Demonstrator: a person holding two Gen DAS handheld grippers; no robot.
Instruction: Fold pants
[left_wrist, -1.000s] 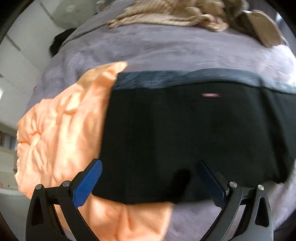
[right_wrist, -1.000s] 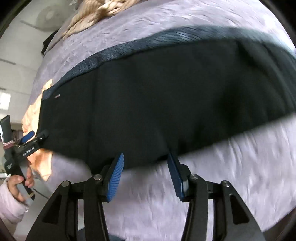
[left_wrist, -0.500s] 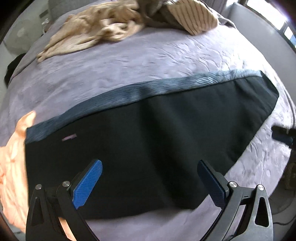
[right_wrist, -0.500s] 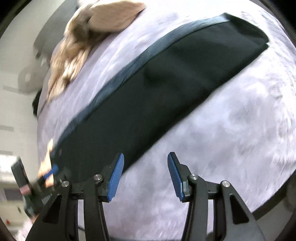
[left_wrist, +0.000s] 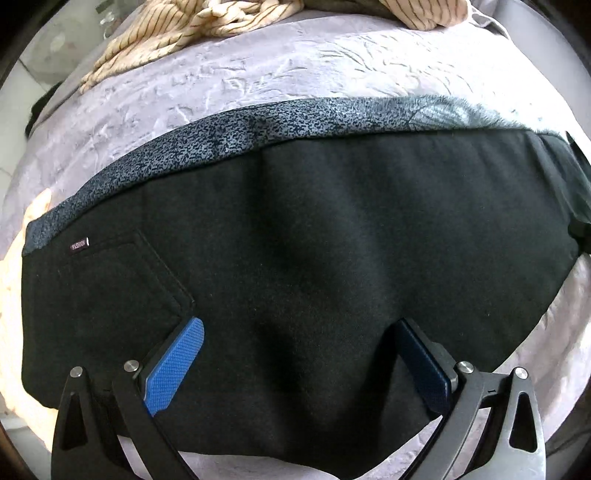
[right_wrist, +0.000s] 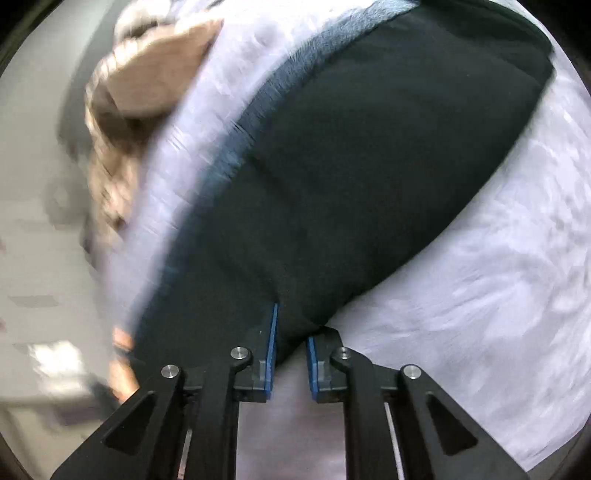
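While my right gripper (right_wrist: 290, 339) pinches the pants (left_wrist: 295, 266) edge, left gripper (left_wrist: 299, 347) hovers wide open, empty; next, grab and fold over.

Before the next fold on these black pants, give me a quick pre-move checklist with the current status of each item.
1. Right claw pinching the edge of the pants: ok, fabric sits between nearly closed fingers.
2. Left claw open over the pants: ok, not gripping.
3. Pants lying flat on the bedspread: ok.
4. Striped garment apart from pants: ok.
5. Right grip firmness: cannot tell, view is blurred.
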